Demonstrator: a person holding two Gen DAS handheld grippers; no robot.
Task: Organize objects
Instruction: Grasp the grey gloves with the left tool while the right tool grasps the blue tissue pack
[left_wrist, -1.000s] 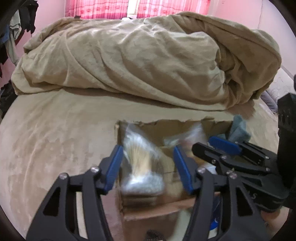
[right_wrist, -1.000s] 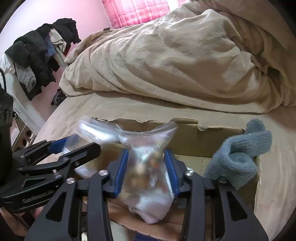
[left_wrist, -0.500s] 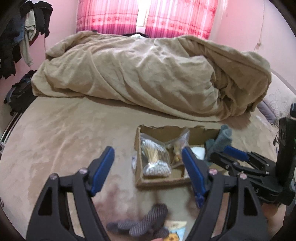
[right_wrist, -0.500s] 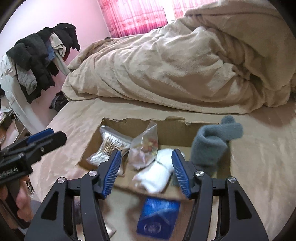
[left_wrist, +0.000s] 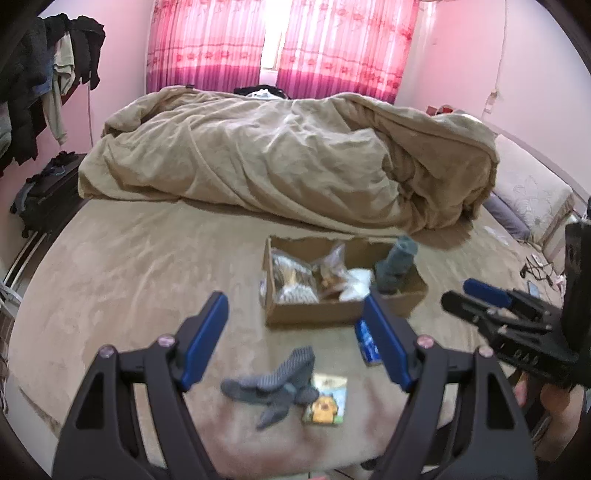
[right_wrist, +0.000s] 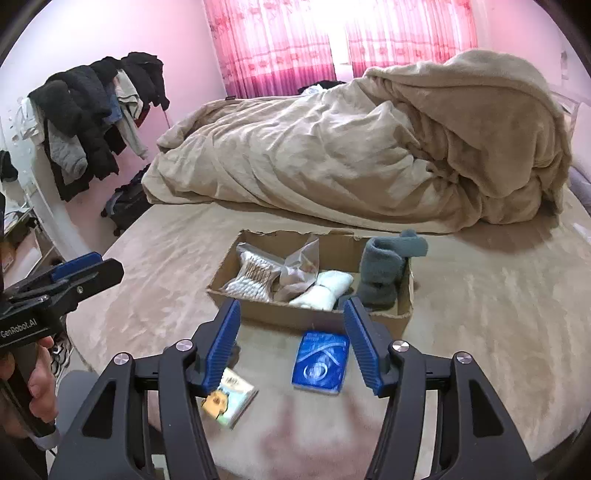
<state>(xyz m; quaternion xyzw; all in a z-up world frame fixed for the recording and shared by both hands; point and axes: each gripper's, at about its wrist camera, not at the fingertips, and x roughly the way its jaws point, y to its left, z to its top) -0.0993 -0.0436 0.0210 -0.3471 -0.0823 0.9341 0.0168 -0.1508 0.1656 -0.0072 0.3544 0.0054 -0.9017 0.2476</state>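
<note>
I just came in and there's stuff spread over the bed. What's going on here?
A person with a handheld gripper in each hand is sorting small items into a cardboard box on the bed. The left gripper and right gripper are both open and empty, held above the bed in front of the box. The box holds two clear bags, a white roll and a blue-grey sock. Outside it lie a blue packet, a grey sock and a small card.

Bed — box, socks, packets, perhaps.

Both grippers, left & right, now empty, back from box.
</note>
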